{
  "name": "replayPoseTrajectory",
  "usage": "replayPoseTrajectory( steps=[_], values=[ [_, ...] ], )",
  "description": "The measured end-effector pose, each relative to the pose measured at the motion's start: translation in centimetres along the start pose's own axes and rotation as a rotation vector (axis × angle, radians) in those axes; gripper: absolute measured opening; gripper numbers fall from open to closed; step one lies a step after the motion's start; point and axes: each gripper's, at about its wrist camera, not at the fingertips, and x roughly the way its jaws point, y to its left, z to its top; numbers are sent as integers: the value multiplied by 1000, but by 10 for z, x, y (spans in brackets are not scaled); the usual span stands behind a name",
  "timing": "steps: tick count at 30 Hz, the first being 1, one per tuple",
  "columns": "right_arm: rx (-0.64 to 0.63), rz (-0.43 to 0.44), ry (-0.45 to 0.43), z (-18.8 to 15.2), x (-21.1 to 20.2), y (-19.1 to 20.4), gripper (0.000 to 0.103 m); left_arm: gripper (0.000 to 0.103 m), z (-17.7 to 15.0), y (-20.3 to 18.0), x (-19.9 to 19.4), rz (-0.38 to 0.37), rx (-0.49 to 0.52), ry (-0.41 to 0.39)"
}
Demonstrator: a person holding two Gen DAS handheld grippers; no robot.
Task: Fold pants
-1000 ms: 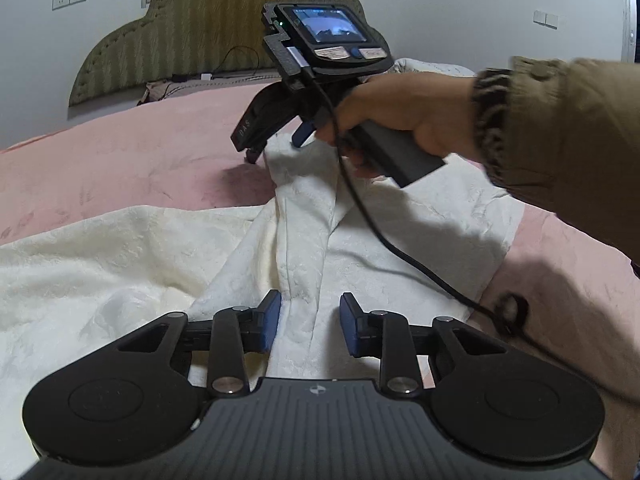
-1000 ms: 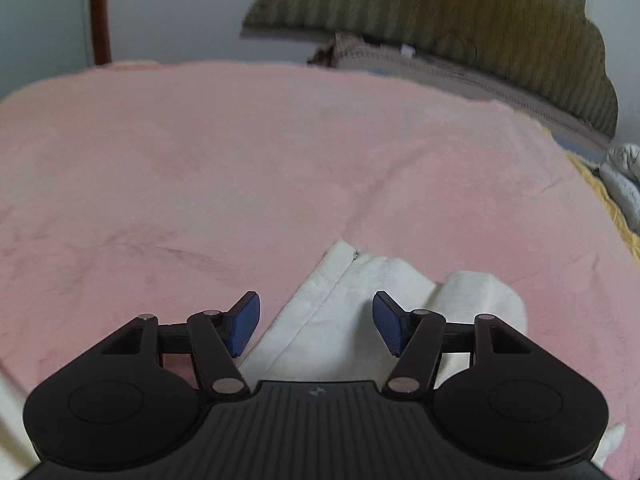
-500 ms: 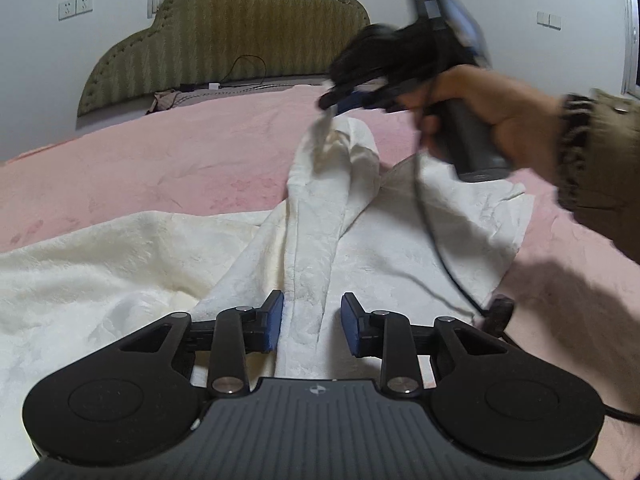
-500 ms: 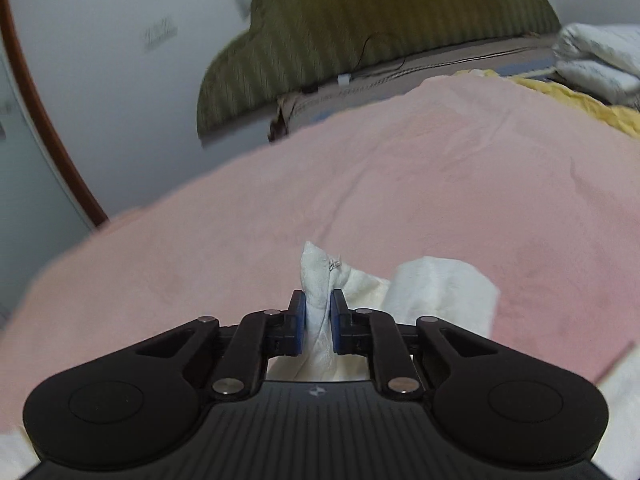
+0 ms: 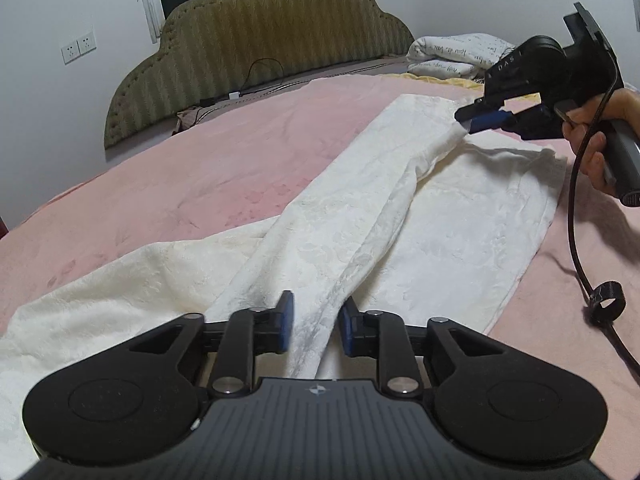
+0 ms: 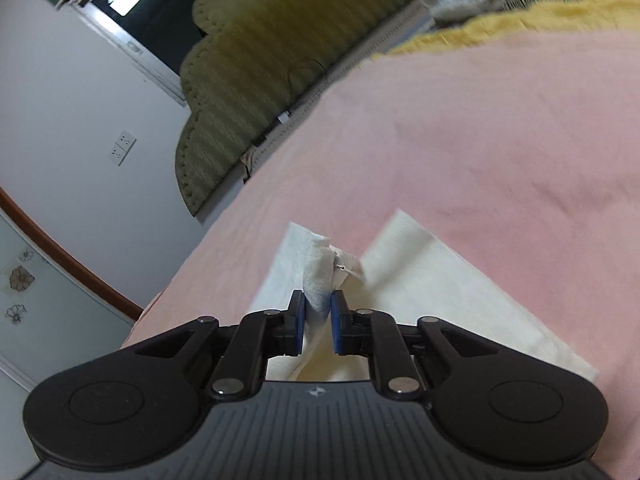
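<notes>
White textured pants [image 5: 352, 220] lie spread on a pink bed [image 5: 200, 168]. My left gripper [image 5: 316, 330] is shut on a fold of the pants near the crotch, low over the bed. My right gripper [image 6: 318, 322] is shut on the cuff [image 6: 320, 276] of one leg and holds it lifted. In the left wrist view the right gripper [image 5: 472, 122] is at the far right, pulling that leg across above the other leg [image 5: 480, 232], which lies flat.
An olive padded headboard [image 5: 260, 44] stands at the back. Folded grey-white bedding [image 5: 456, 56] and a yellow blanket [image 6: 500, 32] lie at the bed's far right. A black cable [image 5: 580, 248] hangs from the right gripper over the bed.
My right gripper closed on the leg cuff, lifted it and carried it to the right over the other leg. My left gripper kept its hold on the fold.
</notes>
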Motion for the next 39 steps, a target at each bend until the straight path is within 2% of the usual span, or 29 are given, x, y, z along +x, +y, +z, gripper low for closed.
replayPoseTrajectory(
  steps=[2, 3, 4, 6, 7, 8, 9, 10, 11, 12, 15, 17, 19, 21, 22, 24, 25, 27, 29, 30, 32, 34, 39],
  values=[
    [36, 13, 2, -1, 4, -9, 18, 17, 2, -2, 1, 12, 4, 5],
    [50, 16, 6, -2, 7, -11, 27, 16, 2, -4, 1, 21, 10, 7],
    [58, 14, 9, -1, 11, -12, 41, 14, 3, -6, 1, 30, 16, 9],
    [66, 33, -1, 0, 18, -13, 58, 11, 3, -10, 2, 42, 27, 9],
    [68, 44, 1, -1, 21, -12, 59, 10, 2, -12, 1, 48, 30, 10],
    [59, 42, 4, 1, 25, -9, 58, 9, 1, -12, 1, 53, 31, 11],
    [45, 27, 3, 2, 27, -6, 48, 8, 1, -13, 1, 55, 30, 12],
    [33, 14, 9, 3, 29, -2, 23, 7, 1, -13, 1, 58, 25, 13],
    [28, 5, 17, 5, 31, 1, 14, 6, 1, -12, 1, 58, 14, 15],
    [26, 5, 26, 7, 32, 4, 10, 6, 2, -10, 0, 53, -1, 18],
    [-38, 5, 48, 19, 38, 28, 9, 6, 7, 1, 1, 51, -56, 24],
    [-97, 45, 47, 33, 42, 56, 9, 6, 18, 14, -1, 103, -100, -6],
    [-135, 155, -12, 46, 34, 86, 9, 6, 31, 32, -11, 190, -183, -81],
    [-170, 321, -116, 57, 12, 111, 9, 7, 40, 45, -29, 239, -254, -191],
    [-210, 395, -175, 58, -3, 121, 9, 8, 44, 47, -38, 253, -264, -237],
    [-306, 441, -265, 51, -29, 129, 9, 7, 47, 37, -45, 256, -187, -243],
    [-326, 400, -274, 46, -36, 123, 9, 6, 44, 28, -42, 244, -123, -214],
    [-296, 237, -206, 37, -37, 93, 9, 7, 28, 3, -35, 174, -23, -141],
    [-207, 61, -118, 24, -35, 46, 10, 7, 12, -17, -31, 70, 38, -86],
    [-146, 9, -90, 16, -38, 21, 10, 7, 5, -28, -31, 32, 71, -74],
    [-24, -35, -58, -1, -50, -23, 10, 7, -5, -47, -31, 7, 146, -66],
    [29, -60, -49, -13, -63, -46, 10, 7, -9, -58, -30, 10, 200, -65],
    [4, -79, -71, -24, -88, -50, 10, 7, -7, -56, -27, -16, 160, -35]
  ],
)
